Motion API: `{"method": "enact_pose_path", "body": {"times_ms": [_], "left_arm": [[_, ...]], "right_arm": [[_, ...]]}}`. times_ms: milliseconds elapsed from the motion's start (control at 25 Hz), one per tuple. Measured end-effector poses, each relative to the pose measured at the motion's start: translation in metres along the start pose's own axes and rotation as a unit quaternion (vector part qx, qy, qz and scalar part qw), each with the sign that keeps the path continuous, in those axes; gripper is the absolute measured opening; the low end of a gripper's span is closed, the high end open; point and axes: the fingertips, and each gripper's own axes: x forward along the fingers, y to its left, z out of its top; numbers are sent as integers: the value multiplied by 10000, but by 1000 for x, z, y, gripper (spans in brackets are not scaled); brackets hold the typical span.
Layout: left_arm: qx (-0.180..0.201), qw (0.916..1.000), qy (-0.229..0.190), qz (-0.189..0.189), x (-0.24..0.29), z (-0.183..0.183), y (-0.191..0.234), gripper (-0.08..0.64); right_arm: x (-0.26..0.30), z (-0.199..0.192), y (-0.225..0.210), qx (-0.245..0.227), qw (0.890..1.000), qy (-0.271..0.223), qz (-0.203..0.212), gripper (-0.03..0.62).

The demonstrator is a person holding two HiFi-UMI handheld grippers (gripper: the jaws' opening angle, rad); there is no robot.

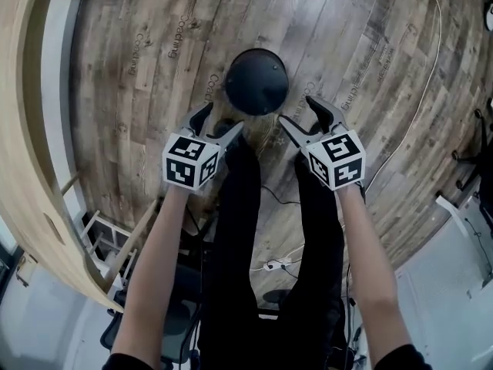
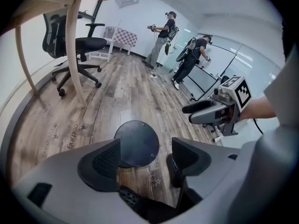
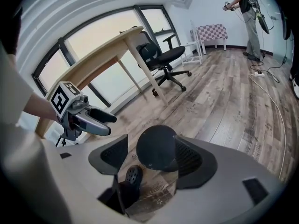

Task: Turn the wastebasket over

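- Head view: black wastebasket (image 1: 256,81) stands on the wood-plank floor (image 1: 370,45) with a closed round face up, just beyond the person's legs (image 1: 239,230).
- Left gripper (image 1: 219,122) hangs at its near left and right gripper (image 1: 296,110) at its near right. Both are angled down toward it and neither touches it.
- Left gripper view: jaws parted and released, grasping nothing. The wastebasket shows through the gap, farther off, clear of both pads.
- Right gripper view: jaws likewise spread wide and empty. The wastebasket's round top sits beyond them, apart from the pads.
- Dark trousers cover the legs, which run between two bare forearms.
- Curved pale wooden table (image 1: 31,129) lines the left side, and a black office chair (image 2: 79,45) stands by its leg, farther off.
- White cable (image 1: 408,122) trails across the floor at right.
- Standing person (image 2: 163,36) and stooping person (image 2: 189,59) are at the far end of the room.
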Motion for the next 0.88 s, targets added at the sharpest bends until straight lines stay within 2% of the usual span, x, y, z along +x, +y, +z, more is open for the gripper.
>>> {"method": "enact_pose_path", "body": {"times_ms": [240,480,640,880], "left_arm": [[-237,9996,94,79,32,-21,26,350],[-853,9962,146,83,67,-36,49,350],[-916,9955,233,63,84,-44,57,350],[-1071,9931,475,-44,107,-58,66,350]], "right_arm": [[37,-25,-15,-63,9994,346,-2,301],[72,-47,-40,8,9975,708,-39,304],[92,-62,-52,83,9945,1039,-35,304],[115,-65,-61,123,9938,1100,-49,304]]}}
